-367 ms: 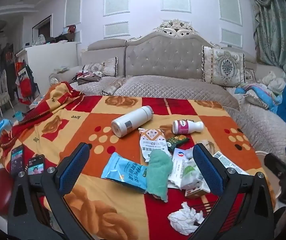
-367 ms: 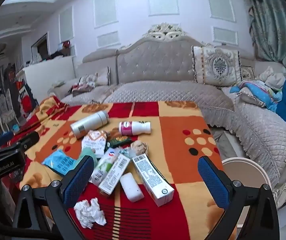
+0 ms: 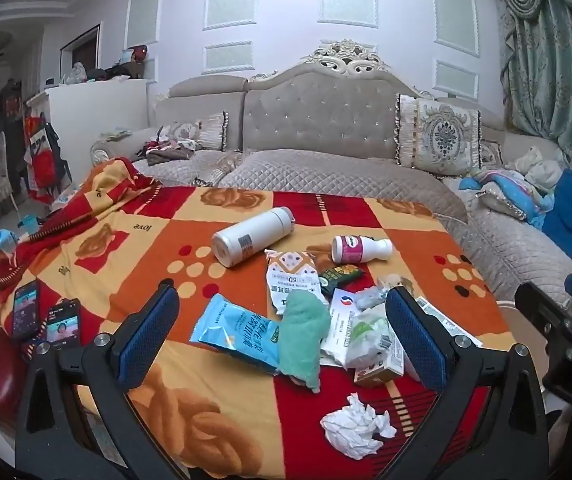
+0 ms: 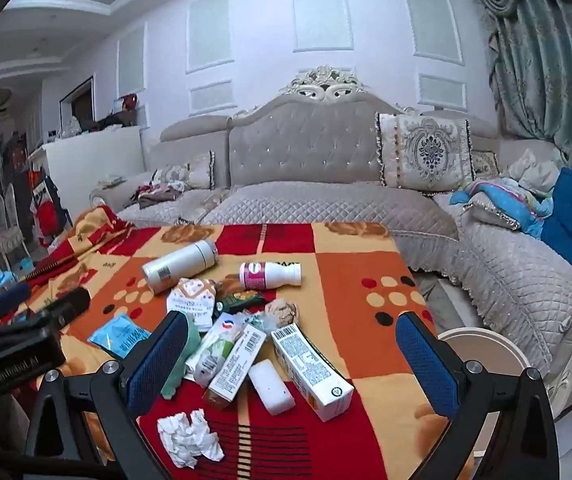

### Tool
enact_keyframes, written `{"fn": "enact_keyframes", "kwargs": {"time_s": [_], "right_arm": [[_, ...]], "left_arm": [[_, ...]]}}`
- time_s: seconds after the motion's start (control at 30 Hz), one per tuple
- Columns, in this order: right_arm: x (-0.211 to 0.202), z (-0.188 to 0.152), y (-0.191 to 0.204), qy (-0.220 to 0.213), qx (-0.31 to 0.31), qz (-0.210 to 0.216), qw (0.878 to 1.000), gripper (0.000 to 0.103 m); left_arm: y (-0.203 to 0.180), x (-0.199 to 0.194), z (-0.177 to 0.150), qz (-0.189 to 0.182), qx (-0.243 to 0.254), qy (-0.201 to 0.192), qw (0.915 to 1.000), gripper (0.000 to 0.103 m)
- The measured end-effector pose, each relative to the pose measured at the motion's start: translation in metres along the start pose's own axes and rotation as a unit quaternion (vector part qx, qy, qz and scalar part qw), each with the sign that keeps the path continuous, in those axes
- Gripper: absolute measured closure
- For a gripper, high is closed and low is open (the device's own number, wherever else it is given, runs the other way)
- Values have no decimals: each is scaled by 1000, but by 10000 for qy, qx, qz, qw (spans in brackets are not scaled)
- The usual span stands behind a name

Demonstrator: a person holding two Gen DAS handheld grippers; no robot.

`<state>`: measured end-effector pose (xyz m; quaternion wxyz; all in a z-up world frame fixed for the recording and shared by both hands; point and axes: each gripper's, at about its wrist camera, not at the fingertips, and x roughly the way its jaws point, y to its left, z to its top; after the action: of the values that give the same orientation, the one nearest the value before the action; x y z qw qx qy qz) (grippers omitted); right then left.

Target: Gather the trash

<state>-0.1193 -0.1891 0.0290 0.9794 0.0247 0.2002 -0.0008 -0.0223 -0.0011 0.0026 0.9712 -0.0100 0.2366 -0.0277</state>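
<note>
Patterned blanket [image 3: 133, 276] carries the litter; crumpled tissue [image 3: 356, 430] lies nearest us. Left gripper [image 3: 281, 332] and right gripper [image 4: 294, 360] both gape, empty; we advise taking the tissue first, pinching squarely

Pale panelled wall [image 3: 277, 40]. Grey tufted sofa with carved cream crest [image 3: 326, 120] along it, ornate fringed cushion [image 3: 438, 136] at right. Teal draped curtain [image 3: 554, 60] far right. White cabinet [image 3: 97, 120] left. Even indoor light.
</note>
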Motion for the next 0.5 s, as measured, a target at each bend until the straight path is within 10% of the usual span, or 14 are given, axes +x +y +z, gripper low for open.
{"fn": "enact_keyframes", "kwargs": {"time_s": [0.5], "right_arm": [[20,4,-12,17,41,-144,9999,0]], "left_arm": [[4,4,-6,-41,-82,-32,10000,0]]}}
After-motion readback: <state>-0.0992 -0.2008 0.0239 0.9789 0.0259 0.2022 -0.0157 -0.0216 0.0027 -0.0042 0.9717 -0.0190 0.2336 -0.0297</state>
